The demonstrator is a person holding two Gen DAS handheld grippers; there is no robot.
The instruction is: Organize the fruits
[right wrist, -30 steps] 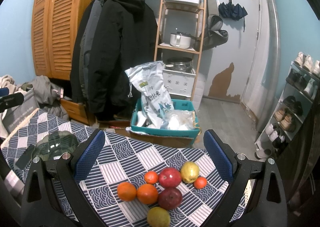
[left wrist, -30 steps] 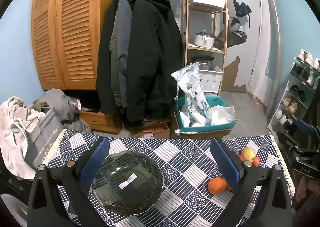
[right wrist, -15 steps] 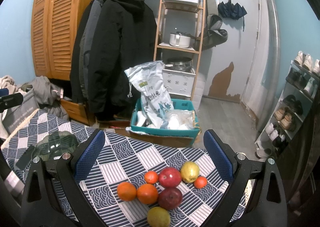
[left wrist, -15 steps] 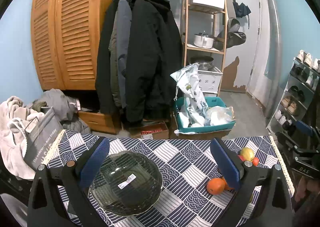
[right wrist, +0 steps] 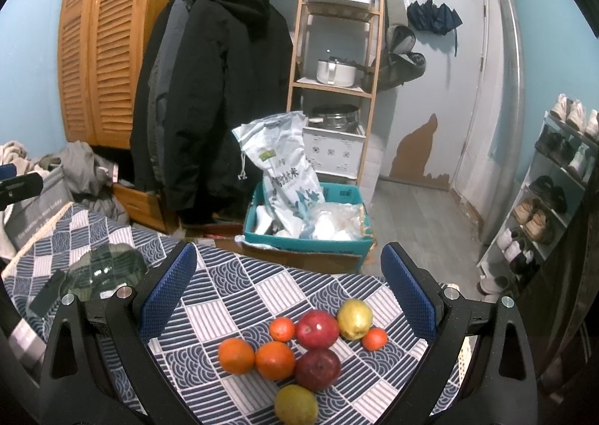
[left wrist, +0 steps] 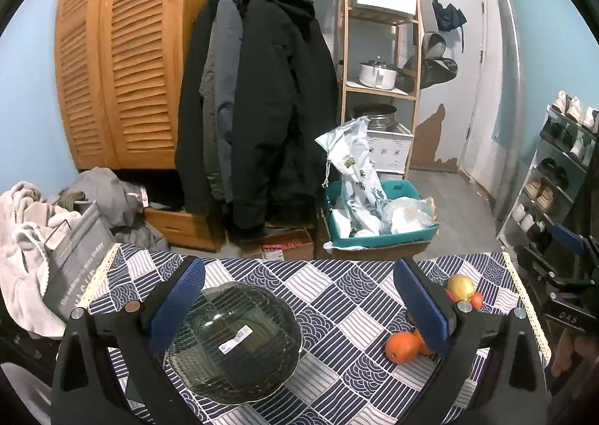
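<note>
A clear glass bowl (left wrist: 234, 340) with a label sits on the blue patterned tablecloth (left wrist: 337, 297), under my open left gripper (left wrist: 299, 301); nothing lies in it. The same bowl (right wrist: 103, 269) shows at the left of the right wrist view. Several fruits lie in a cluster below my open right gripper (right wrist: 288, 294): two oranges (right wrist: 236, 355), two red apples (right wrist: 317, 328), a yellow pear (right wrist: 355, 319), two small tangerines (right wrist: 282, 328) and a green-yellow fruit (right wrist: 295, 406). In the left wrist view an orange (left wrist: 402, 346) and the pear (left wrist: 460, 286) show beside the right finger.
The table's far edge is close ahead. Beyond it stand a teal crate (right wrist: 310, 234) with bags, hanging coats (left wrist: 258, 106), a wooden shelf (right wrist: 333, 69) and a shoe rack (right wrist: 554, 193). A grey bag (left wrist: 75, 256) and clothes lie at the left.
</note>
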